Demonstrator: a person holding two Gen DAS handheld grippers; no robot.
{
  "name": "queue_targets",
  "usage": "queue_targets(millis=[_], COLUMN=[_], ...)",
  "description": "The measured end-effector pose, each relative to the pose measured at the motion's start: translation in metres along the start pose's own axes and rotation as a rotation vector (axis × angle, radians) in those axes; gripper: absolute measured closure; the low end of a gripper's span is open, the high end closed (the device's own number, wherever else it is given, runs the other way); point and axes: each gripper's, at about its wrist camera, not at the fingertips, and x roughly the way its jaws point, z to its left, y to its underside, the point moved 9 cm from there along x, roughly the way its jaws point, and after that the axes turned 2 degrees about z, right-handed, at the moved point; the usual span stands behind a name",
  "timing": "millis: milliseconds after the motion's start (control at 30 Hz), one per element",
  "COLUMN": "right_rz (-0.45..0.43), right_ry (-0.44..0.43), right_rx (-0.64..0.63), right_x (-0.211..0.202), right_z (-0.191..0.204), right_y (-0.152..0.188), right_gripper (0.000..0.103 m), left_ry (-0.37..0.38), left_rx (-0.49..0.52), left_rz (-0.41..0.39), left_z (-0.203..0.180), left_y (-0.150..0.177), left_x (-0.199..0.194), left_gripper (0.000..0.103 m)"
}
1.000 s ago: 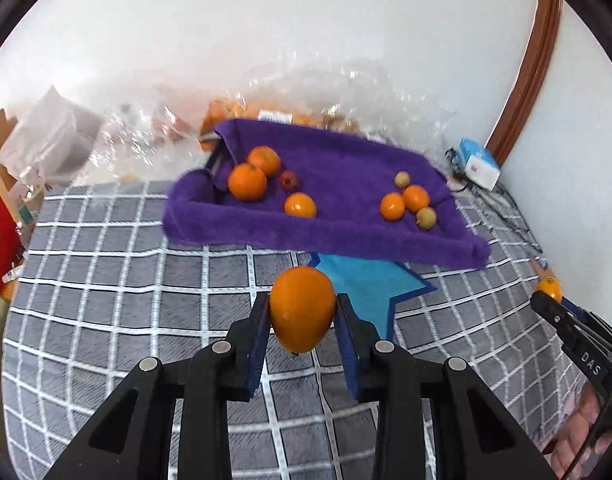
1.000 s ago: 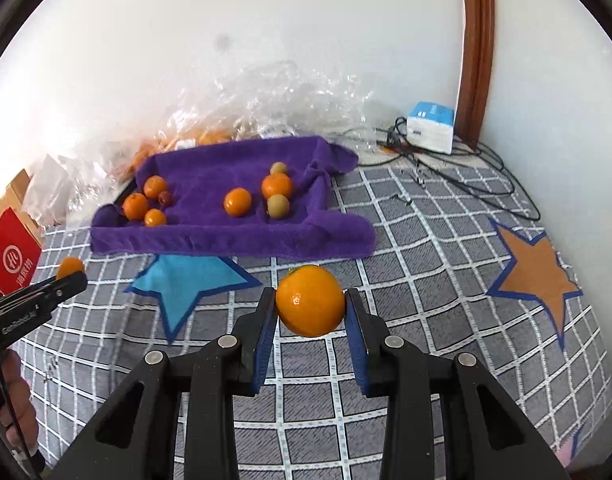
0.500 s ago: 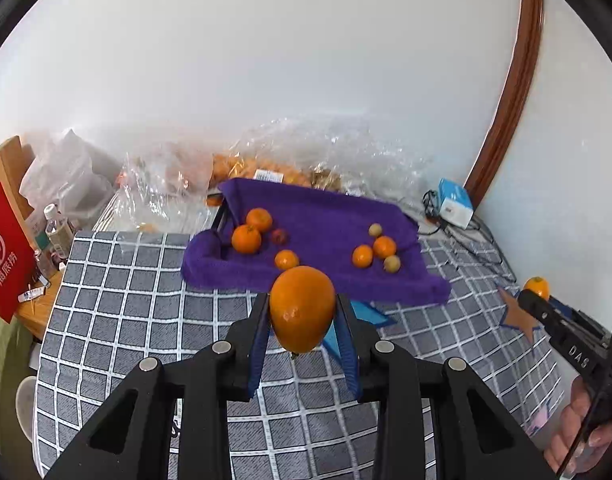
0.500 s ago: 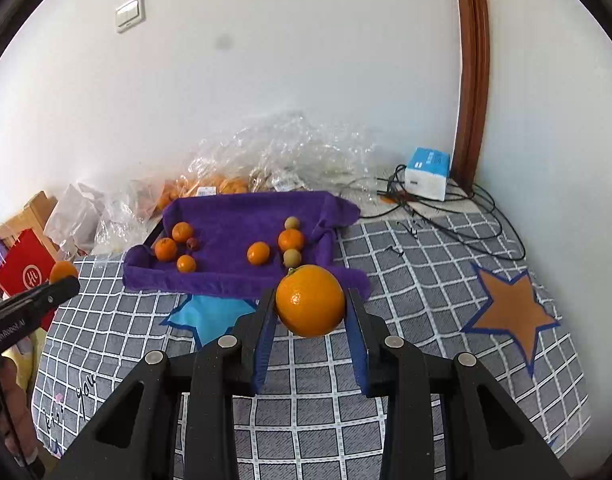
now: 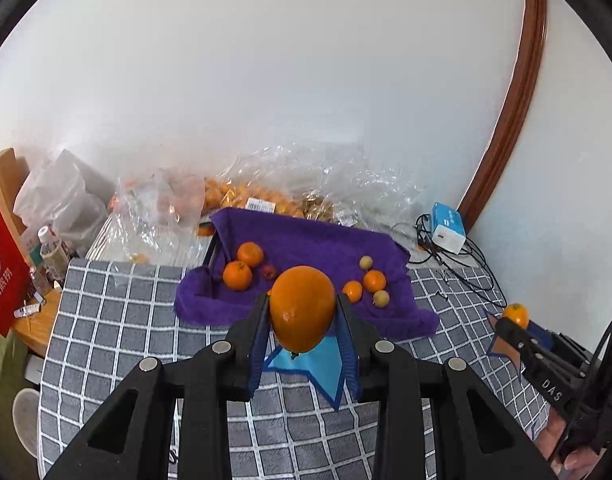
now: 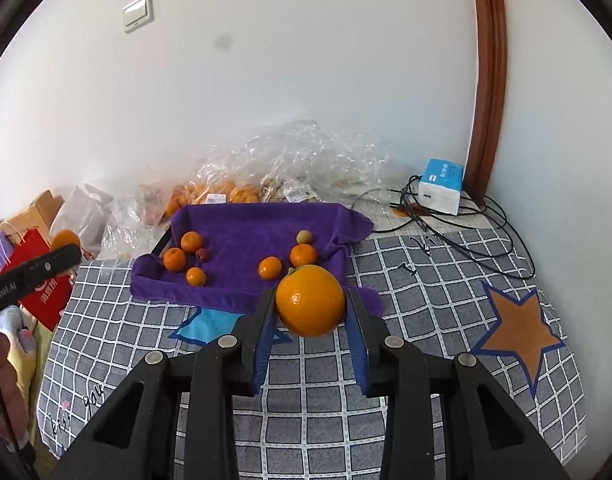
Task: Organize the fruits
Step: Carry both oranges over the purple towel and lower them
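Checked cloth (image 6: 426, 320): two claw-held oranges (image 5: 301, 308) (image 6: 310, 300).

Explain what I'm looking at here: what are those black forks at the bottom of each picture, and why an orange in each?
There is no robot here. A person holds a two-fingered hand tool in each hand, and each tool carries a wide-angle camera looking forward along its fingers, so each picture shows its own tool at the bottom. One picture comes from the left gripper, the other from the right gripper. Each is shut on a large orange: the left orange and the right orange, both held in the air. Below lies a grey checked cloth with star patches. On it sits a purple towel with smaller oranges, a small red fruit and a few pale round fruits. Behind it lie clear plastic bags with more fruit, and a blue and white box with cables.
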Motion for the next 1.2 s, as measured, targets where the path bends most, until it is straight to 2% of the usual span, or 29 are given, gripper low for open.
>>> queue_targets(millis=[467, 833, 1200], right_rz=[0.001, -0.009, -0.004], right_ry=[0.043, 0.039, 0.025], right_rx=[0.009, -0.017, -0.035], right_x=[0.021, 0.033, 0.062], right_z=[-0.015, -0.006, -0.004], right_y=[-0.033, -0.052, -0.066], right_gripper=[0.07, 0.07, 0.07], left_ry=[0.025, 0.009, -0.029], left_rx=[-0.031, -0.06, -0.031], left_rz=[-0.038, -0.056, -0.055], left_z=[0.017, 0.03, 0.032], left_y=[-0.038, -0.058, -0.07], left_x=[0.005, 0.012, 0.031], left_gripper=[0.073, 0.073, 0.073])
